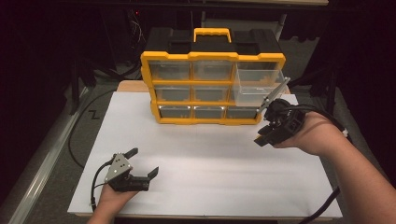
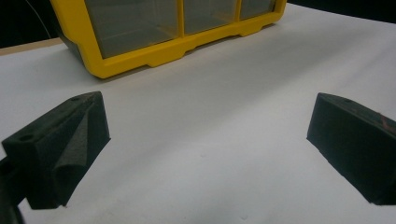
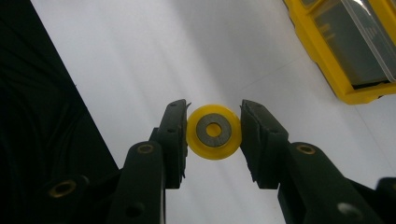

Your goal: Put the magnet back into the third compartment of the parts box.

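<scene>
My right gripper [image 1: 261, 139] hovers over the white board, just in front of the organizer's lower right corner. It is shut on a small yellow disc [image 3: 214, 132] with a grey metal ring at its centre, and the jaws press the disc's two sides. In the right gripper view the gripper [image 3: 214, 110] points down at the board. My left gripper [image 1: 145, 161] rests low at the front left of the board, open, with nothing between its jaws. Bare white surface lies between them in the left gripper view [image 2: 205, 121].
A yellow and black drawer organizer [image 1: 212, 56] with several clear drawers stands at the back of the white board [image 1: 210, 172]. Its top right drawer [image 1: 259, 84] is pulled out toward my right hand. Dark floor and cables surround the table.
</scene>
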`<state>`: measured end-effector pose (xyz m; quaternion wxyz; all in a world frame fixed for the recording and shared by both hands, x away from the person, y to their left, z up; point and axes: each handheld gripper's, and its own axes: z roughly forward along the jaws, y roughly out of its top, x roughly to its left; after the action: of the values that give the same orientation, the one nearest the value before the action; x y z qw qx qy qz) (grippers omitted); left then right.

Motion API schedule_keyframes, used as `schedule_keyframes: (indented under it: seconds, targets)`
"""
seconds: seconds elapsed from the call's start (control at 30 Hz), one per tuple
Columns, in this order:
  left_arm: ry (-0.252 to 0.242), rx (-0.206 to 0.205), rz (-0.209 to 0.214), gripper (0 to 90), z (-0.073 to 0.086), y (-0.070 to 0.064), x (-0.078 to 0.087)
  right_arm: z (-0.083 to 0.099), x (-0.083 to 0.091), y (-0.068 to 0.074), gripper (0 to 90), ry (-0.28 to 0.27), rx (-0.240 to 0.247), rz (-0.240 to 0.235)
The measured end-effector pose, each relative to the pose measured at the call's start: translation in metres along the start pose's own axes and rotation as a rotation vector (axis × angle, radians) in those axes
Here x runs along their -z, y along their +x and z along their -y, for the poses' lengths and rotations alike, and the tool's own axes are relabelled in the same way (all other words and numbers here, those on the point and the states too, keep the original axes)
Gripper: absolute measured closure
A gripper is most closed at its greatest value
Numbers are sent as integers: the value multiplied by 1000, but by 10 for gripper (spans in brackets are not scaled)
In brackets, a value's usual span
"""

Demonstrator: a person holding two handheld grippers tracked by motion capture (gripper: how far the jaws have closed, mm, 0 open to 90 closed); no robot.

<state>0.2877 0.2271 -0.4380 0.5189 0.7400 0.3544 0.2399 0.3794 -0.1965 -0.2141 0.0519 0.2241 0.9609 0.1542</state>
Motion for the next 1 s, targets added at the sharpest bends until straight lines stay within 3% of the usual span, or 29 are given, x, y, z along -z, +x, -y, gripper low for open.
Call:
schedule_keyframes:
  seconds: [0.27, 1.0]
  targets:
    - [-2, -1, 2, 2, 0, -1, 2, -5, 8, -3, 652, -6, -3, 9]
    - [-5, -6, 7, 2, 0, -1, 2, -20, 49, -12, 651, -9, -11, 52]
